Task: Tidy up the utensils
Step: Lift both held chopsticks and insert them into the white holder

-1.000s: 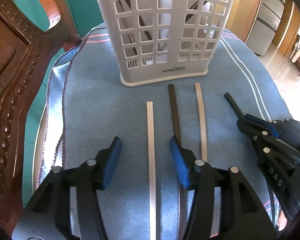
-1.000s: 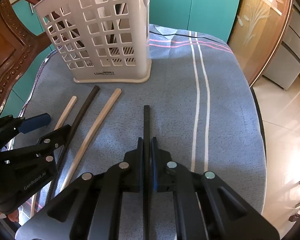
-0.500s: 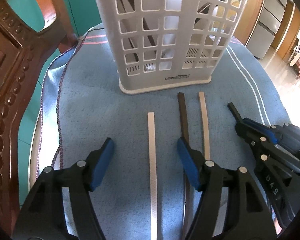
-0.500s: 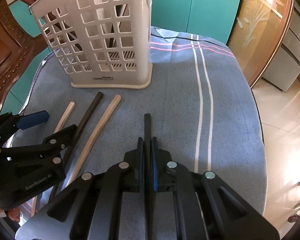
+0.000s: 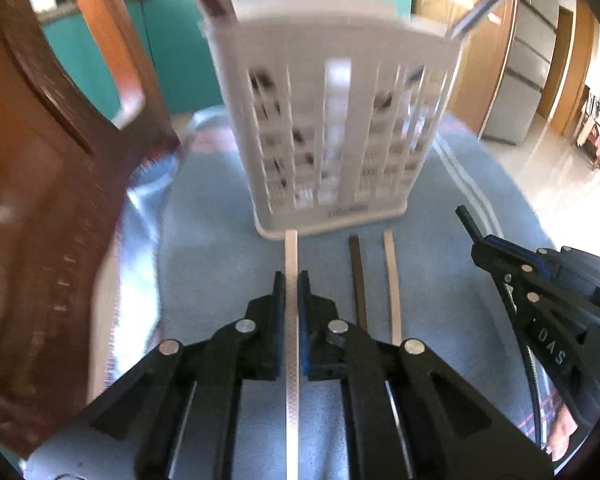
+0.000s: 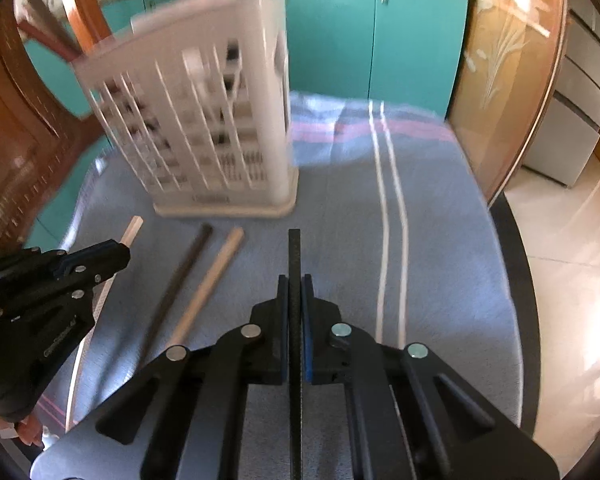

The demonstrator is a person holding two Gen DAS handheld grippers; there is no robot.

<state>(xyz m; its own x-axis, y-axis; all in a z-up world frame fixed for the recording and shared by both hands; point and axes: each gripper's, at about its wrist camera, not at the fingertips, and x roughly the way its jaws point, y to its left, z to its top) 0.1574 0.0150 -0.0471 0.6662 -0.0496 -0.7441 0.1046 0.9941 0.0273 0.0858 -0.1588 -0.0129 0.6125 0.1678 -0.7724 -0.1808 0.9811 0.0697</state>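
- left gripper (image 5: 291, 285) jaws closed on a pale flat stick (image 5: 291, 344), its tip seemingly near the blurred white lattice plastic basket (image 5: 332, 128).
- right gripper (image 6: 295, 289) jaws clamp a thin black stick (image 6: 295, 344) running between them.

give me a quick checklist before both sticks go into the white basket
1. Left hand-held gripper shut on the white stick: ok.
2. Right hand-held gripper shut on the black stick: ok.
3. White basket upright on the blue cloth: ok.
4. Room inside the basket: cannot tell; utensils already stick out of the top, and the view is blurred.
5. Dark brown stick and tan stick lying apart from both held sticks: ok.
6. Both sticks lifted off the cloth: cannot tell.
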